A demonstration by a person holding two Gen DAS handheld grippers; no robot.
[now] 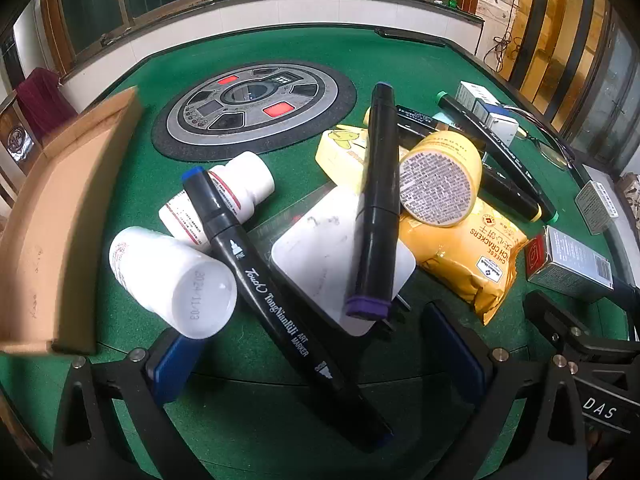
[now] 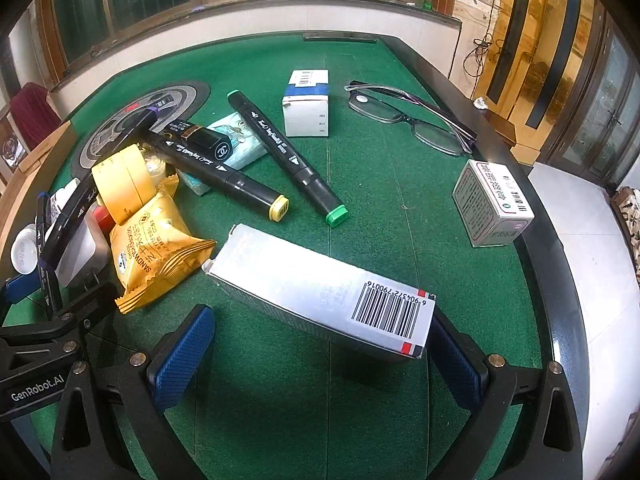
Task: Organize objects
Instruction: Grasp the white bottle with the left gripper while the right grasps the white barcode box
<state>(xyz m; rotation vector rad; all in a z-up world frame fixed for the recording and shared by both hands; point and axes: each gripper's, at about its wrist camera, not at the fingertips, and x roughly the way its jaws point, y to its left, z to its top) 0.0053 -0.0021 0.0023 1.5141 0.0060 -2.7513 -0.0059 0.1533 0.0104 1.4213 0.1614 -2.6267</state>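
A pile of objects lies on the green table. In the left wrist view, my left gripper [image 1: 320, 356] is open around a blue-capped black marker [image 1: 272, 292], with a white bottle [image 1: 172, 280] by its left finger. A purple-capped marker [image 1: 376, 200] lies across a white pad [image 1: 320, 256], beside a yellow tape roll [image 1: 440, 180] and a yellow cracker packet [image 1: 468, 256]. In the right wrist view, my right gripper [image 2: 320, 352] is open with a silver barcode box [image 2: 320, 284] lying between its fingers.
A cardboard box [image 1: 60, 216] stands at the left. The right wrist view shows green-capped [image 2: 288, 152] and yellow-capped [image 2: 224, 172] markers, a white-blue box [image 2: 306, 104], glasses [image 2: 408, 116] and a grey-white box [image 2: 492, 204] near the right table edge [image 2: 560, 280]. A round control panel [image 1: 256, 104] sits mid-table.
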